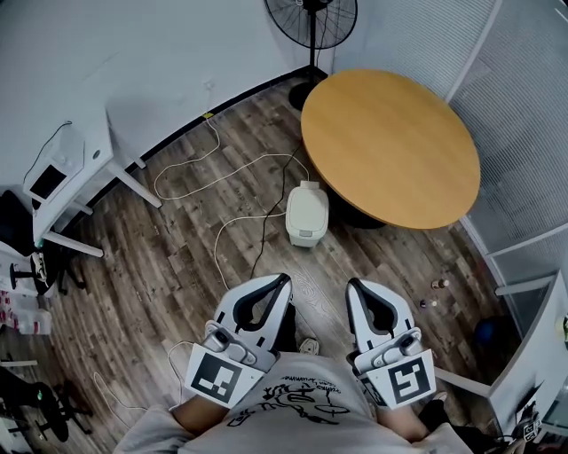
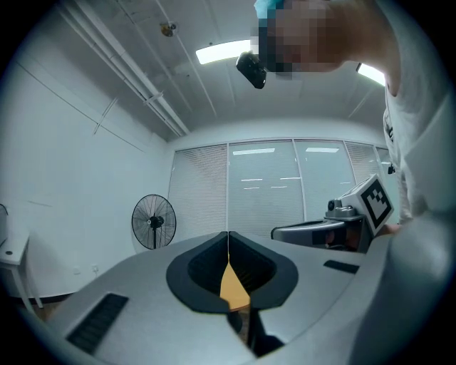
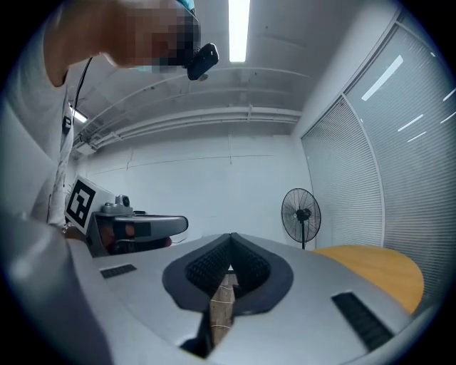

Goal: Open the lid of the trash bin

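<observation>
A small white trash bin (image 1: 306, 214) with its lid down stands on the wooden floor beside the round table (image 1: 389, 146). My left gripper (image 1: 282, 282) and right gripper (image 1: 353, 285) are held close to my body, well short of the bin, tips pointing toward it. Both are shut with nothing between the jaws. In the left gripper view the left gripper (image 2: 228, 237) has its jaw tips meeting; the right gripper (image 3: 231, 239) in the right gripper view is closed the same way. The bin does not show in either gripper view.
A standing fan (image 1: 312, 21) is at the back by the wall. White and black cables (image 1: 232, 191) trail across the floor near the bin. A white desk (image 1: 67, 173) stands at the left, a white shelf (image 1: 532, 346) at the right, small bottles (image 1: 437, 285) on the floor.
</observation>
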Demonstrator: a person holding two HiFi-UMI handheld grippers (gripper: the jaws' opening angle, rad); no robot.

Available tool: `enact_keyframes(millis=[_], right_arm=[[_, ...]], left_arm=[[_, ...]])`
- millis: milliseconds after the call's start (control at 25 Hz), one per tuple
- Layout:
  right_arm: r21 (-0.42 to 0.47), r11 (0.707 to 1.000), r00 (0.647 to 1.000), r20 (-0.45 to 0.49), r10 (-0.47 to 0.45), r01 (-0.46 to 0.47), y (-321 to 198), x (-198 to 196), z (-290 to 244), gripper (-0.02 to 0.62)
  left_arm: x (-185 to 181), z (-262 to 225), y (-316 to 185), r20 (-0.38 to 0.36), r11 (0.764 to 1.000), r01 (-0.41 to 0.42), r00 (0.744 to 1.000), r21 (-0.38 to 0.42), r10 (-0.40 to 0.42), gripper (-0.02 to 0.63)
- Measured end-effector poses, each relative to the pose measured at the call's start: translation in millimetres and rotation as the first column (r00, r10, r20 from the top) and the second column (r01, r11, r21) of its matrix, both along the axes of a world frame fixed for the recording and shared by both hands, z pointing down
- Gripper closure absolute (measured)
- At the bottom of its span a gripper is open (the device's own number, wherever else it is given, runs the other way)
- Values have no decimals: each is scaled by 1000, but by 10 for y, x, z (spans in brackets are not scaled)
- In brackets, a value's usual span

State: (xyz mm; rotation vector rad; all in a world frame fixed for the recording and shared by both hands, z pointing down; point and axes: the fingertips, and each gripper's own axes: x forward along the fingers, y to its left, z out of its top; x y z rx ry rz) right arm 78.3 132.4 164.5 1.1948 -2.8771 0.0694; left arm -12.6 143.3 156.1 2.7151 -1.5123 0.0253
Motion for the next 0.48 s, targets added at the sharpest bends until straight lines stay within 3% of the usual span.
enact_keyframes(millis=[480], right_arm=[[5, 1000, 999, -41, -5, 5, -1056, -556, -57, 589]], left_arm=[[-543, -31, -1064, -27, 1000, 2, 1000, 3, -2, 584]])
